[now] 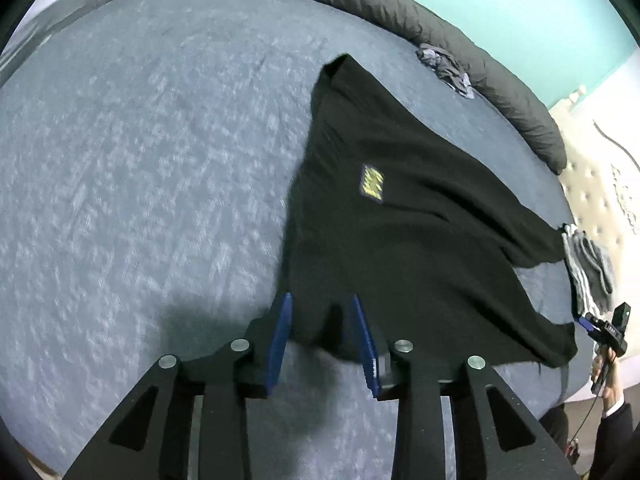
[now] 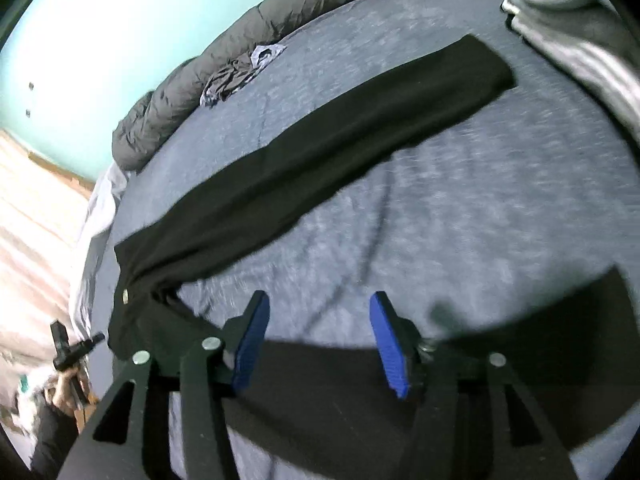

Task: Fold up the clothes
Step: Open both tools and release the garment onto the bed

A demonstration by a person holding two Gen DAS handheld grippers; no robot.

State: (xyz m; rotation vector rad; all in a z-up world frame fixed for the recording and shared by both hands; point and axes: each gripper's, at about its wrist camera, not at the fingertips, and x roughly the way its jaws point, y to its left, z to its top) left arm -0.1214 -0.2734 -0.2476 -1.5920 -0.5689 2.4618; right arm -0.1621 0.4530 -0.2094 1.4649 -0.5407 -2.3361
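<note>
A black garment (image 1: 400, 220) with a small yellow patch (image 1: 373, 183) lies spread on the blue bed cover (image 1: 140, 160). My left gripper (image 1: 321, 298) hovers at its near edge. The blue pads (image 1: 282, 336) stand apart and the cloth's hem lies loose between them, unpinched. In the right wrist view a long black part of the garment (image 2: 320, 152) runs diagonally across the bed. Another black band (image 2: 520, 344) crosses under my right gripper (image 2: 320, 294), which is open with only bed cover between its fingers. Each gripper also shows at the edge of the other's view, held by a hand.
A dark grey duvet (image 1: 420, 20) is rolled along the far edge below a teal wall. A crumpled grey-blue cloth (image 1: 448, 68) lies beside it. Folded grey clothes (image 1: 588, 268) sit at the bed's right edge near a tufted headboard (image 1: 592, 184).
</note>
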